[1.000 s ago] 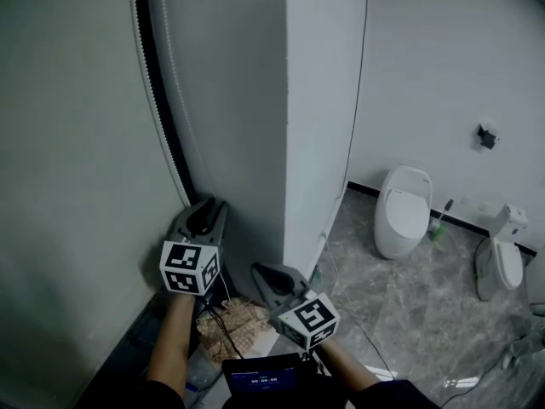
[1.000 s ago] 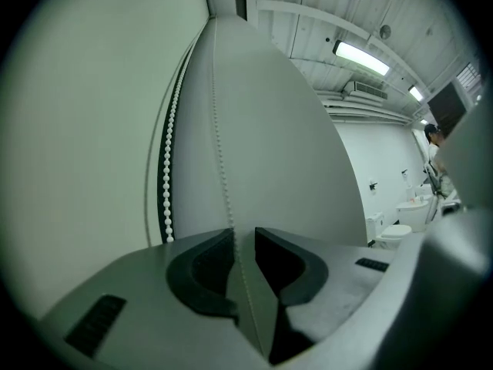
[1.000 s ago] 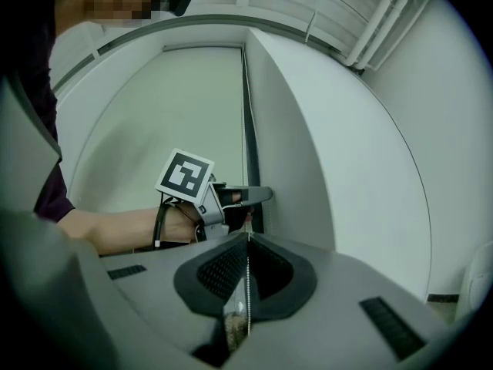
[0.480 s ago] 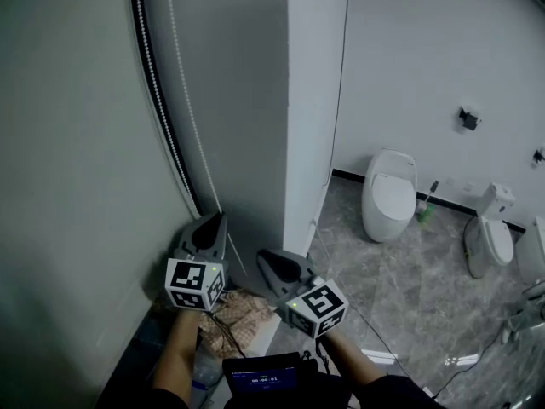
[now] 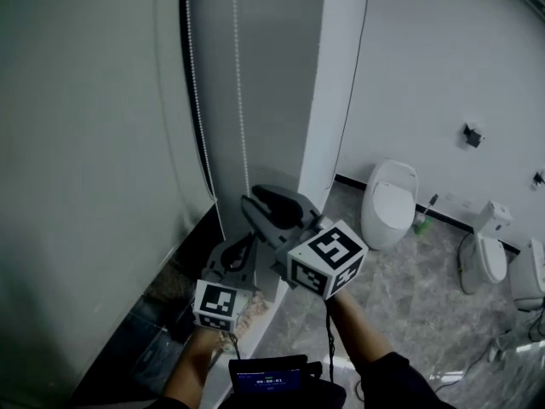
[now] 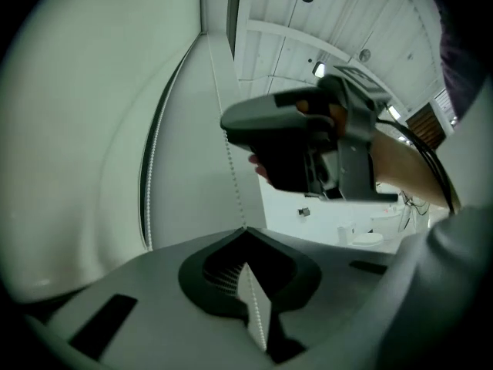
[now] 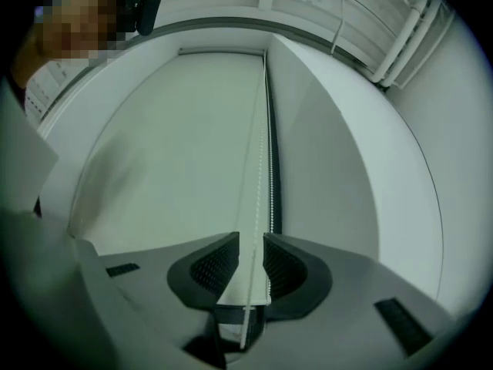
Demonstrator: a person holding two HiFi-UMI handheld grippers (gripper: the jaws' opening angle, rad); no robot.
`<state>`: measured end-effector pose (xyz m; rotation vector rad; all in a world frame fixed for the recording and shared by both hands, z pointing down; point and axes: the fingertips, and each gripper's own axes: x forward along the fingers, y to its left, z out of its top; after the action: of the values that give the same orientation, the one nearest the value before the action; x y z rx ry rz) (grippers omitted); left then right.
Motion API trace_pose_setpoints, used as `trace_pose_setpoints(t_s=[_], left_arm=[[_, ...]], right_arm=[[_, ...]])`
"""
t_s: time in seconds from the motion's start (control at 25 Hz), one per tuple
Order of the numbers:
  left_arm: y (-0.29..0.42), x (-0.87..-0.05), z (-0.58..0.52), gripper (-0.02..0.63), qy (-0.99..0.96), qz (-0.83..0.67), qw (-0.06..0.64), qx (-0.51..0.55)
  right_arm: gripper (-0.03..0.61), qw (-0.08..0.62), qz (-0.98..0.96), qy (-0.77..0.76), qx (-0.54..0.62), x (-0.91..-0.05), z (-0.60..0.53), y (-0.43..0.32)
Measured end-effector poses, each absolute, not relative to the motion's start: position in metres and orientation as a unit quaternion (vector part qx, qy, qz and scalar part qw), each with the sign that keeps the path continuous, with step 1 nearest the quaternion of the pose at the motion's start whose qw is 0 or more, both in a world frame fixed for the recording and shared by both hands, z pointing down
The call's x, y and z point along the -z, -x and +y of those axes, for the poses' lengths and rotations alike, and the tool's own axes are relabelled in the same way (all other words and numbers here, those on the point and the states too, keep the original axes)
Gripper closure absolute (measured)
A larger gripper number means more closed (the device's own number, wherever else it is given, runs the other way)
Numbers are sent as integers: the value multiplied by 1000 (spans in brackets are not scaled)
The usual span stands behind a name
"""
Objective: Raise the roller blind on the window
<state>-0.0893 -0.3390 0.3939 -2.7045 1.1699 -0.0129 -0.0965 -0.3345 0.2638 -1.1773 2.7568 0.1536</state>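
Observation:
The pale roller blind (image 5: 102, 143) hangs down over the window on the left; it fills the right gripper view (image 7: 192, 145). Its bead chain (image 5: 238, 100) drops in two strands beside the blind. In the head view my right gripper (image 5: 249, 203) is raised at the near strand. Its jaws stand slightly apart, with a thin strand (image 7: 250, 206) running through the gap at the right gripper (image 7: 251, 241). My left gripper (image 5: 230, 262) sits lower and is shut on the bead chain (image 6: 231, 168) at its tips (image 6: 245, 231). The right gripper (image 6: 308, 153) shows above it.
A white pillar (image 5: 336, 100) stands just right of the chain, with a thin cable (image 5: 362, 58) on the wall behind. Two toilets (image 5: 387, 203) (image 5: 481, 254) and a green brush (image 5: 423, 220) stand on the marble floor. A patterned cloth (image 5: 247, 313) lies below my hands.
My right gripper has climbed from beside the left one to well above it, at the chain. The left gripper has stayed low. The head view has swung, so the blind and chain sit further right.

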Motion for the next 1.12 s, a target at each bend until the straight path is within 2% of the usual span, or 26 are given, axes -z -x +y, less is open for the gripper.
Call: trace_pose_setpoints(t_s=[0.16, 0.2, 0.36, 0.6, 0.76, 0.88, 1.0, 1.12], left_arm=[[91, -432, -315, 601, 908, 414, 62, -7], [91, -439, -308, 601, 907, 418, 54, -9], [84, -482, -290, 601, 900, 432, 51, 19], [82, -533, -254, 601, 897, 434, -4, 86], [98, -481, -242, 600, 893, 447, -53, -19], [111, -428, -246, 598, 889, 445, -39, -99], [110, -395, -251, 598, 892, 437, -3, -114], [96, -350, -247, 598, 897, 432, 26, -88]], right_arm=[[502, 72, 914, 392, -80, -255, -320, 101], [555, 75, 913, 392, -82, -258, -315, 100], [560, 49, 920, 382, -77, -302, -303, 97], [560, 8, 928, 369, -47, -358, -282, 86], [561, -2, 936, 350, -35, -379, -266, 77], [561, -21, 941, 335, -29, -422, -255, 78], [561, -42, 947, 319, -21, -473, -243, 83], [561, -41, 949, 311, -10, -473, -226, 82]])
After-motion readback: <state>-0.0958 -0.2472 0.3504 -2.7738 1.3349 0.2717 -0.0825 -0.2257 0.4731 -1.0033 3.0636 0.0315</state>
